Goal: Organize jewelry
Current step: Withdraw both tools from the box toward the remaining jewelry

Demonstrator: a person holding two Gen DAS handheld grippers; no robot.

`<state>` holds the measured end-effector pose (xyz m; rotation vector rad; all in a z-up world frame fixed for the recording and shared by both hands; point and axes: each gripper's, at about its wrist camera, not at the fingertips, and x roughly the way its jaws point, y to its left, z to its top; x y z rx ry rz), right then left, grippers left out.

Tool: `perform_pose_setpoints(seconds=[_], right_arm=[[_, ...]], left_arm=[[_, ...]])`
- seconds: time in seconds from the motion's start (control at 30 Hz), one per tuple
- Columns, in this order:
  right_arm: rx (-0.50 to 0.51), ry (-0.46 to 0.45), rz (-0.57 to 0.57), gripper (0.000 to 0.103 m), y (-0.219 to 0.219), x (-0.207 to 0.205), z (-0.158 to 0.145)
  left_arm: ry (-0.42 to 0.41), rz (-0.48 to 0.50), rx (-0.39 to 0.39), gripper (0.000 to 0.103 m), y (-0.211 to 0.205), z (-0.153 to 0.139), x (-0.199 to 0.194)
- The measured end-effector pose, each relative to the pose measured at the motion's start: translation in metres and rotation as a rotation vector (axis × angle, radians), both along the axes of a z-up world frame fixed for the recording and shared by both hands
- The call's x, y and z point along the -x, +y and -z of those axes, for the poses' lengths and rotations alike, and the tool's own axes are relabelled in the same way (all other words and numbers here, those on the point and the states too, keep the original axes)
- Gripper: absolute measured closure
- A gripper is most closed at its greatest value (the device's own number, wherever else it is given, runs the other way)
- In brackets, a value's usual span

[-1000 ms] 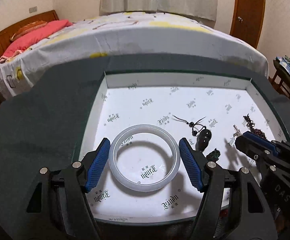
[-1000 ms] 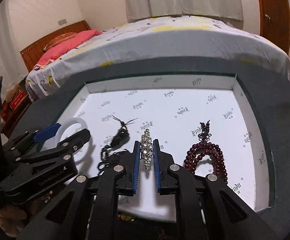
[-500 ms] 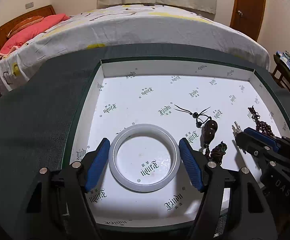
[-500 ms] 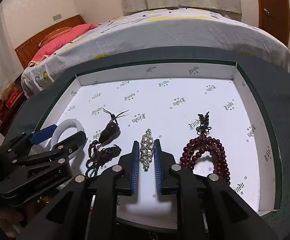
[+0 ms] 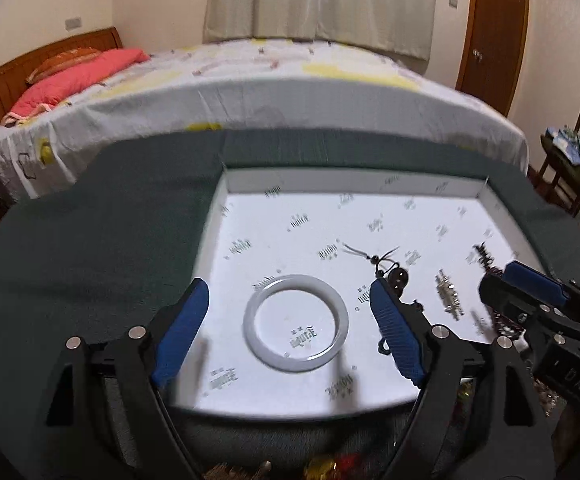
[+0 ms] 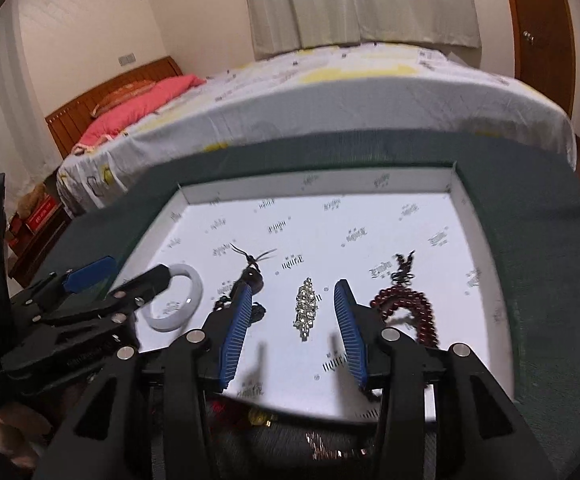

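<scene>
Jewelry lay sorted in the tray (image 6: 489, 248) — bangle (image 5: 295, 323), pendant (image 6: 252, 278), brooch (image 6: 306, 307), beads (image 6: 407, 304) — while we held both hand-held grippers (image 5: 286, 334) (image 6: 291, 330) spread, empty.

Warm, dim indoor light from overhead. White printed paper tray lining (image 5: 369, 216) nearly blown out. Fingers cast soft grey shadows on it. Motion blur smears tray edges and dark green worktop (image 6: 569, 240). Heavy fisheye bending, black vignette at corners.
</scene>
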<state>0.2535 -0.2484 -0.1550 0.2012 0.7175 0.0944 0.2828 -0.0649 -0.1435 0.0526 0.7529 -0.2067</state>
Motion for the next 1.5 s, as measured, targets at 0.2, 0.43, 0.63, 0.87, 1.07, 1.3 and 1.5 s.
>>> perform_pose_setpoints(seconds=[0.2,0.43,0.63,0.87,1.07,1.3,1.5], right_arm=[[0.002,-0.050,0.023,0.060,-0.005,0.042,-0.014],[0.045,-0.067,0.031,0.060,-0.005,0.094,-0.010],[0.062,-0.049,0.037,0.060,-0.001,0.130,0.006],[0.064,0.002,0.010,0.060,0.013,0.140,0.025],[0.076,0.058,-0.016,0.060,0.025,0.124,0.034],[0.087,0.126,-0.043,0.060,0.034,0.097,0.042],[0.106,0.145,-0.042,0.073,0.034,0.097,0.045]], left_arm=[[-0.082,-0.042,0.001,0.022,0.017,-0.019,0.045],[-0.126,-0.070,-0.022,0.022,0.027,-0.027,0.101],[-0.127,-0.088,-0.021,0.022,0.035,-0.024,0.142],[-0.108,-0.114,-0.030,0.022,0.050,-0.014,0.167],[-0.096,-0.137,-0.015,0.022,0.061,-0.010,0.170],[-0.071,-0.146,-0.004,0.022,0.065,-0.004,0.166],[-0.052,-0.152,0.000,0.022,0.067,0.001,0.163]])
